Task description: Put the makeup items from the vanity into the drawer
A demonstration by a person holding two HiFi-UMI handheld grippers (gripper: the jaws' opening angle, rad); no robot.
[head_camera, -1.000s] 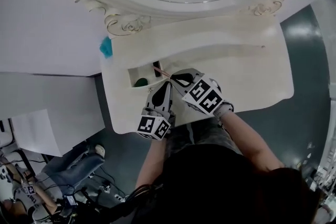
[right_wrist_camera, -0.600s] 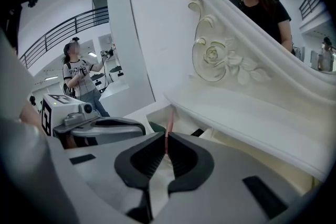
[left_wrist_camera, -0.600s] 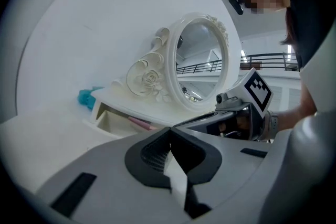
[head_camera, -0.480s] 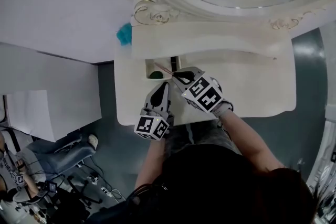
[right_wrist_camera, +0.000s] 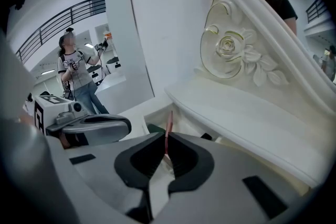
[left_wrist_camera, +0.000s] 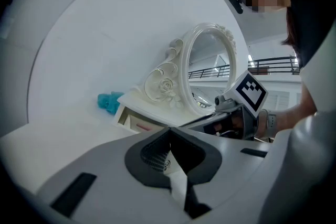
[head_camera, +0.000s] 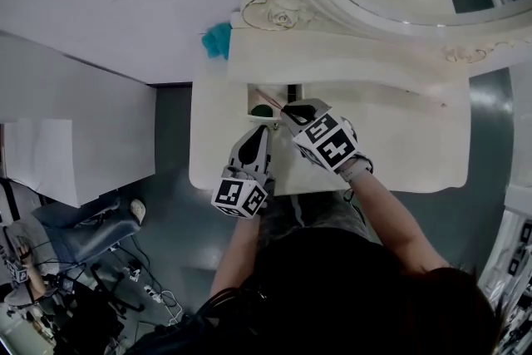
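One thin pink makeup pencil is pinched in the nearly closed jaws of the right gripper, over the open drawer of the desk. Inside lie a green item and a dark one, both too small to identify. The drawer's rear is hidden under the shelf above. The pencil's long axis runs straight out from the jaws, its free end over the drawer. The left gripper, jaws together and empty, is near the drawer front.
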